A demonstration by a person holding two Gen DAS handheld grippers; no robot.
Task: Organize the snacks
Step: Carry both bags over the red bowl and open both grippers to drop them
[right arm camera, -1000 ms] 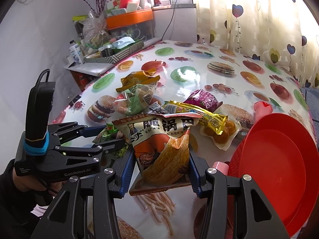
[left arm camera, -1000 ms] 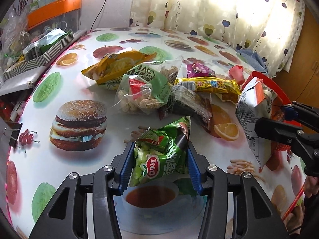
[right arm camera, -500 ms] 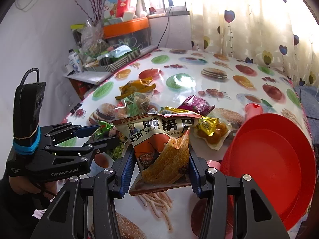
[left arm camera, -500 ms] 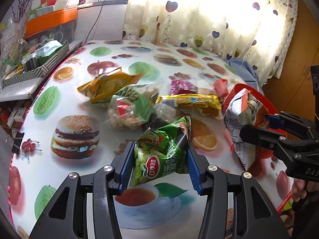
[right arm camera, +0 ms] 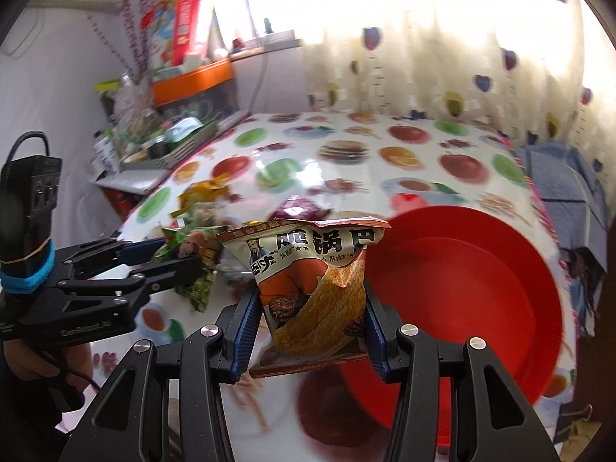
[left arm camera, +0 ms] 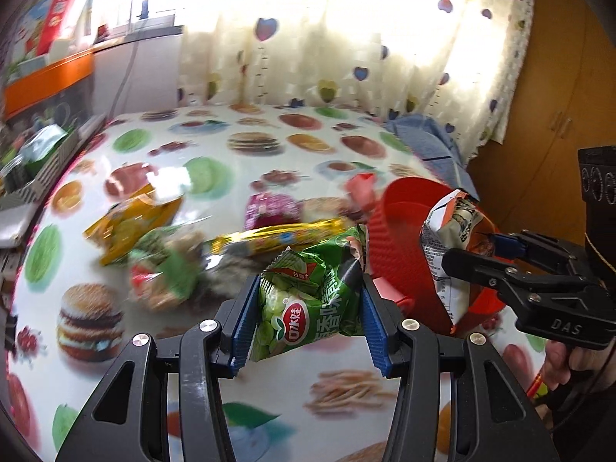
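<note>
Tabletop [left arm camera: 238, 161] under a glossy cloth printed with burgers, fruit and fries. Lying on it: red basin [right arm camera: 462, 281] at the right edge, yellow packet [left arm camera: 127, 223], gold packet [left arm camera: 277, 236], purple packet [left arm camera: 269, 208], blue cloth [left arm camera: 427, 142].

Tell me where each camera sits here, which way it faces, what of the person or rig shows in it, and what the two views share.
Left wrist: on the left gripper, facing forward and down over the table; its own fingers pinch a green snack bag; the right gripper and hand show at right.
Right wrist: on the right gripper, facing the red basin; its fingers pinch an orange snack bag; the left gripper shows at left.
Shared: both bags, the basin, the snack pile, the curtain.
</note>
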